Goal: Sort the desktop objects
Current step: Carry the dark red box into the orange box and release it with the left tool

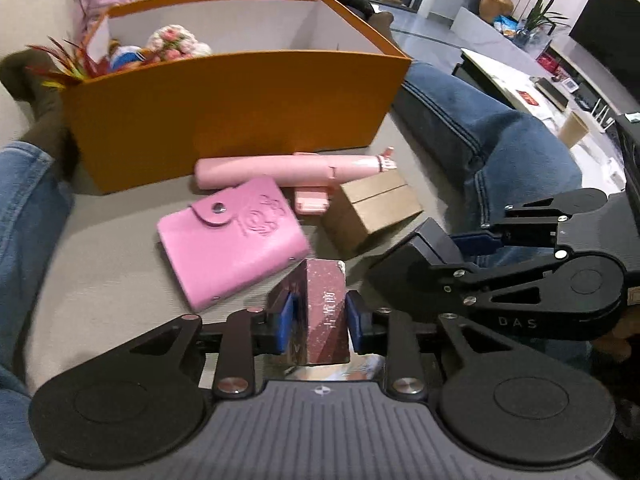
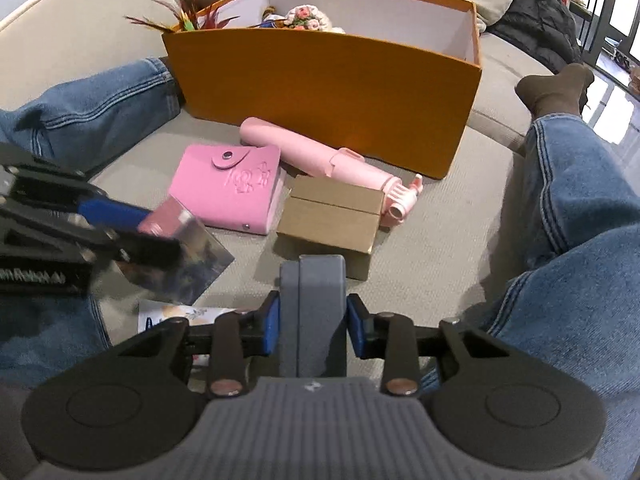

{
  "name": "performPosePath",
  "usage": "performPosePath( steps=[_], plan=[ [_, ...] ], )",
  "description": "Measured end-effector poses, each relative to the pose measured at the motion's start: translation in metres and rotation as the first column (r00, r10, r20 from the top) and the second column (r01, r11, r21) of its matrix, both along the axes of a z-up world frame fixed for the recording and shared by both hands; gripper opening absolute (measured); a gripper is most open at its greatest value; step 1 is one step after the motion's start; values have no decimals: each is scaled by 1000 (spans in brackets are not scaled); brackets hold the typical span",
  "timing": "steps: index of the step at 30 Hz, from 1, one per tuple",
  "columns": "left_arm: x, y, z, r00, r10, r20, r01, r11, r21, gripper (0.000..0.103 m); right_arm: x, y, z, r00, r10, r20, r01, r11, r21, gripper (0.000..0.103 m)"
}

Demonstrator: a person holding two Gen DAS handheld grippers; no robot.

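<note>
My left gripper (image 1: 319,316) is shut on a small maroon box (image 1: 325,308) with a shiny face; it also shows in the right wrist view (image 2: 176,236). My right gripper (image 2: 313,320) is shut on a dark grey case (image 2: 312,312), seen as a black case in the left wrist view (image 1: 424,258). On the sofa lie a pink snap wallet (image 1: 232,236) (image 2: 232,186), a pink selfie stick (image 1: 288,170) (image 2: 320,160) and a brown cardboard box (image 1: 374,210) (image 2: 332,216). Behind them stands an orange box (image 1: 224,108) (image 2: 328,92).
The orange box holds a crochet flower ball (image 1: 176,42), a blue item and red feathers (image 1: 68,64). Jeans-clad legs (image 1: 480,132) (image 2: 580,220) flank the objects. A printed card (image 2: 180,314) lies on the cushion. A coffee table with a paper cup (image 1: 572,130) stands right.
</note>
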State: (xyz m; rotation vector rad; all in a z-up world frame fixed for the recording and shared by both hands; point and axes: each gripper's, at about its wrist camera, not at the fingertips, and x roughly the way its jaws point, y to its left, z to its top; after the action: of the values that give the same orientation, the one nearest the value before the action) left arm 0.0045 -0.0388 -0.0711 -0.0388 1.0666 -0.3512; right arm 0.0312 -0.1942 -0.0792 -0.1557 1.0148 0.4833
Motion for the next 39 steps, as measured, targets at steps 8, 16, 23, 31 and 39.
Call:
performPosePath(
  steps=[8,16,23,31,39],
  plan=[
    [6,0,-1,1000,18,-2,-18,1000,-14,35,-4,-2,9,1000,1,22,-2,1000,28,36],
    [5,-1,-1,999,46,27,-48,995,91,25,-2,-5,4,1000,-11,13,11,1000,30,36],
    [3,12,36,994,70,78,-72,997,23,25,5,-18,48,998,22,55,-30,987,158,35],
    [27,21,89,983,100,156,-92,994,-59,25,25,-18,104,977,22,210,-70,972,224,35],
    [77,25,117,969,126,213,-112,991,-78,25,76,-15,136,958,-35,285,-44,963,267,35]
  ],
)
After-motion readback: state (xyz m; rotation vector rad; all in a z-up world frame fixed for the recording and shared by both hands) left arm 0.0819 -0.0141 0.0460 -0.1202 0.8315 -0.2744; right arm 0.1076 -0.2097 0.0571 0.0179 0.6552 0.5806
